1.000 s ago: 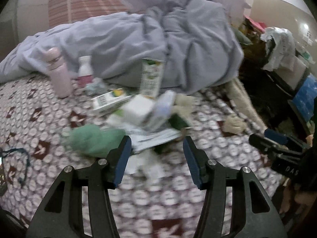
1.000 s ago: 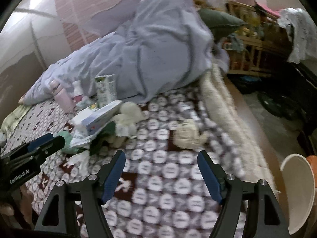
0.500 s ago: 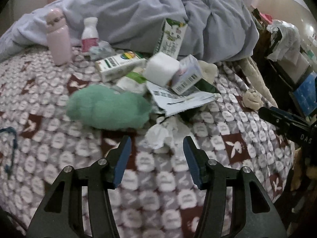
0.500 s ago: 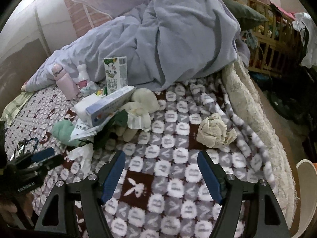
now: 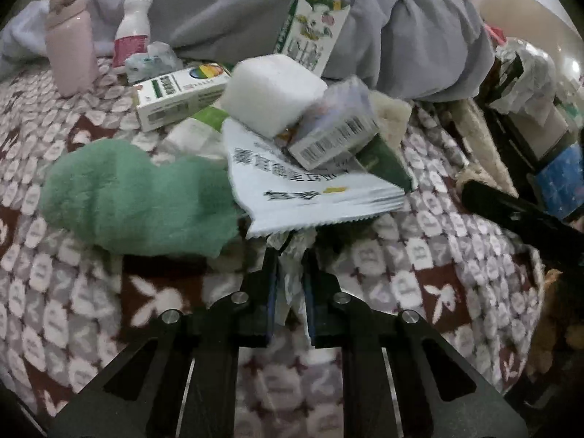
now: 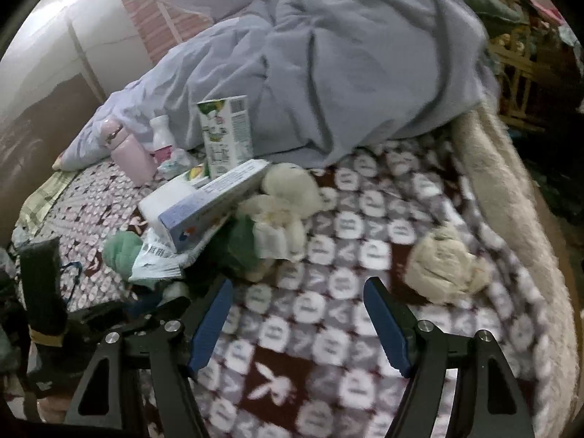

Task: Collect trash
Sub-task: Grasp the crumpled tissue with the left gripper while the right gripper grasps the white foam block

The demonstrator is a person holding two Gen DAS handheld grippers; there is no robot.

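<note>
My left gripper [image 5: 290, 255] is low over the patterned blanket [image 5: 419, 281], its jaws closing tight on a crumpled white tissue [image 5: 290, 290] that the pads pinch. Just beyond lies the trash pile: a printed white wrapper [image 5: 299, 189], a purple barcode box [image 5: 335, 135], a white foam block [image 5: 270, 91], a green-and-white box [image 5: 179, 93] and an upright milk carton [image 5: 310, 33]. A green fluffy sock [image 5: 135, 197] lies to the left. My right gripper [image 6: 297, 288] hangs open over bare blanket, with a beige tissue wad [image 6: 443, 268] ahead on its right.
A pink flask [image 5: 69, 40] and a small white bottle [image 5: 133, 25] stand at the back left against the grey duvet [image 6: 346, 54]. The bed's fleecy edge [image 6: 511, 189] runs down the right, with cluttered furniture beyond. A cream soft toy [image 6: 288, 189] lies by the pile.
My left gripper dropped toward the blanket and shut on the crumpled tissue, which lay free between its open jaws before. My right gripper moved in lower over the blanket, still open.
</note>
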